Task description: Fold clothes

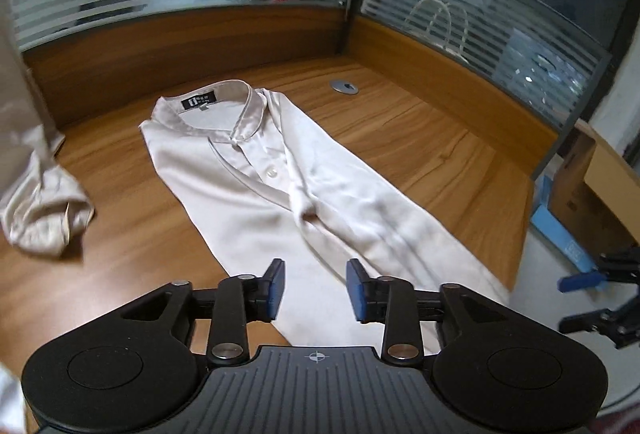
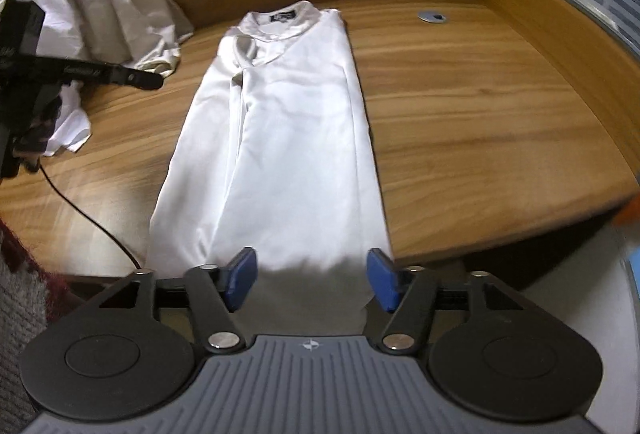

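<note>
On my far left a crumpled pile of pale clothes [image 1: 44, 210] sits on the wooden desk [image 1: 420, 138]. Beside it the white shirt [image 1: 280, 194] lies flat, folded into a long narrow strip, collar at the far end and hem hanging over the near edge. My left gripper [image 1: 315, 290] hovers over the hem, jaws partly apart, holding nothing. My right gripper [image 2: 312, 280] has jaws spread wide, the hem between them but not pinched.
</note>
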{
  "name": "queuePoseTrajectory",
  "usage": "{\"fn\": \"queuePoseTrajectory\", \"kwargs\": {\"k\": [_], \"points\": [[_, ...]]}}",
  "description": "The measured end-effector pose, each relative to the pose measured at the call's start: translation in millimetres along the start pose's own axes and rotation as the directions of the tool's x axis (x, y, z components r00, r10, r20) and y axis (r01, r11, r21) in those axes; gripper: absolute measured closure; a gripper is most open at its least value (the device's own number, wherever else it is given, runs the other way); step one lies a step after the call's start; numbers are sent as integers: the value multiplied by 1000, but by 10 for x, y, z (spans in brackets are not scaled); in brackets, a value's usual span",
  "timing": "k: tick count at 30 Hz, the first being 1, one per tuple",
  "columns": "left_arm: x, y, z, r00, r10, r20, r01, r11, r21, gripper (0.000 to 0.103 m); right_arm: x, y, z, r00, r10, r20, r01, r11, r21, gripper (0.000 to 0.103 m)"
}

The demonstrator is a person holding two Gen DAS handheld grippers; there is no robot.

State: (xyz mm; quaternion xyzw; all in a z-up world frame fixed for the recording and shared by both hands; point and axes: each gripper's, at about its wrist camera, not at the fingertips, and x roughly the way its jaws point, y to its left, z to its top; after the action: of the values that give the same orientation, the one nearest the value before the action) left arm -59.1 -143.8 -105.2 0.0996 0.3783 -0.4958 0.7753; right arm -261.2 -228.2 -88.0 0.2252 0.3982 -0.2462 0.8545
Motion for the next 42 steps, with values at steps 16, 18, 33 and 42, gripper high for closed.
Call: {"fn": "queuePoseTrajectory", "kwargs": {"k": [16, 18, 33, 42], "points": [[-407, -1237, -1635, 981, 193, -9, -192, 969, -155, 48, 189, -655, -316, 966, 254, -55, -260, 943, -208, 21], [-349, -1249, -1780, 976, 218, -28, -220, 961, -168, 48, 272, -690, -395, 966, 257, -36, -259, 946, -195, 18], [502, -847, -2303, 989, 130, 66, -122, 987, -106, 46, 1202, -1157, -917, 895, 442, 64, -415, 877, -242, 10], [891, -637, -2417, 981, -85, 174, 87, 996, 1, 43, 1793, -1330, -961, 704, 695, 149, -648, 714, -267, 9]]}}
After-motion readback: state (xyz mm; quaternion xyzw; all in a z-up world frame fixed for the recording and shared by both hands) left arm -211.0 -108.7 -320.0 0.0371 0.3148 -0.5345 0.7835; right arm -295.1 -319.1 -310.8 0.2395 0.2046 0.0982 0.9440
